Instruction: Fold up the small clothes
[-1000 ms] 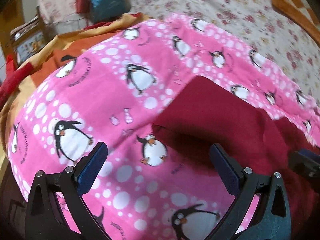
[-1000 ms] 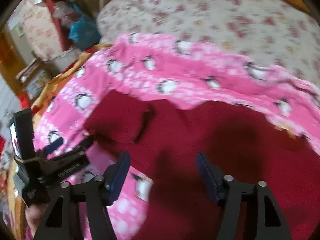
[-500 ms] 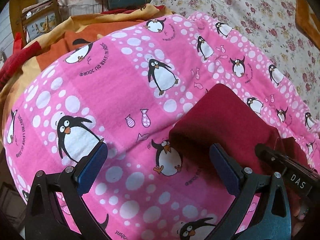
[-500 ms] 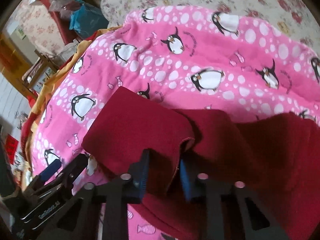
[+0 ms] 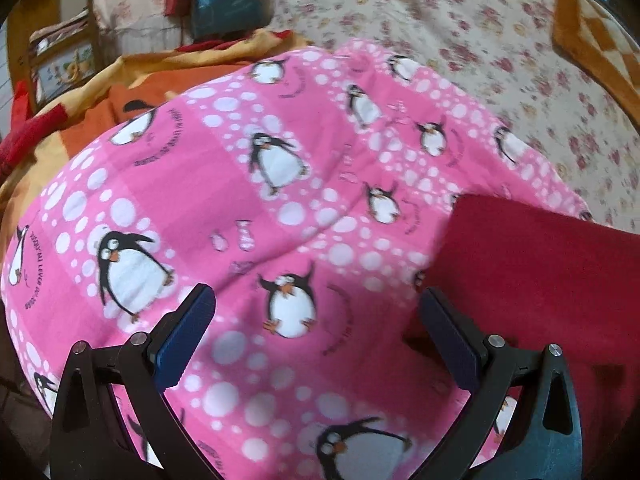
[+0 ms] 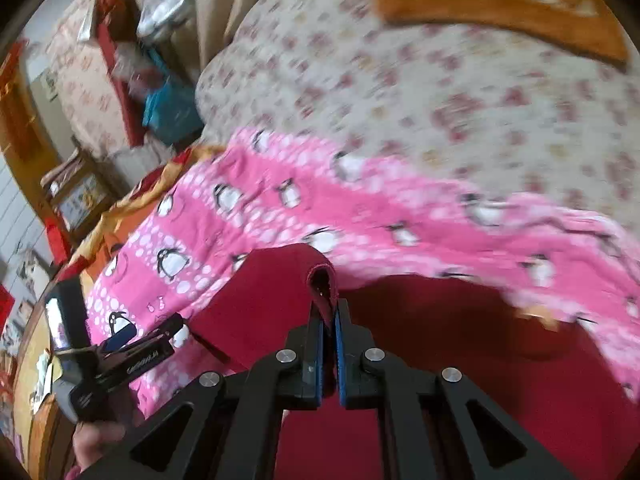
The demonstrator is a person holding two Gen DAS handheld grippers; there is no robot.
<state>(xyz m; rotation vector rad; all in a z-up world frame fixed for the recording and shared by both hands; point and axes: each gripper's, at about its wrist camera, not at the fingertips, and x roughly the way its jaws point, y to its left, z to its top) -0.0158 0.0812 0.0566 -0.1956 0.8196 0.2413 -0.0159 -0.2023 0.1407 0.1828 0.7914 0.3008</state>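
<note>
A bed (image 6: pixel 440 92) under a cream bedspread with small red flowers fills the far side, an orange patterned blanket (image 6: pixel 500 4) lying at its far edge. To the left stand a wooden chair (image 5: pixel 60 56) and a teal bag (image 5: pixel 224 4). Soft daylight fills the room.

light: soft daylight | blur: motion, right view | edges: fisheye-dark

Left gripper (image 5: pixel 316 344) fingers spread over penguin blanket (image 5: pixel 208 208); red garment (image 5: pixel 532 272) right.
</note>
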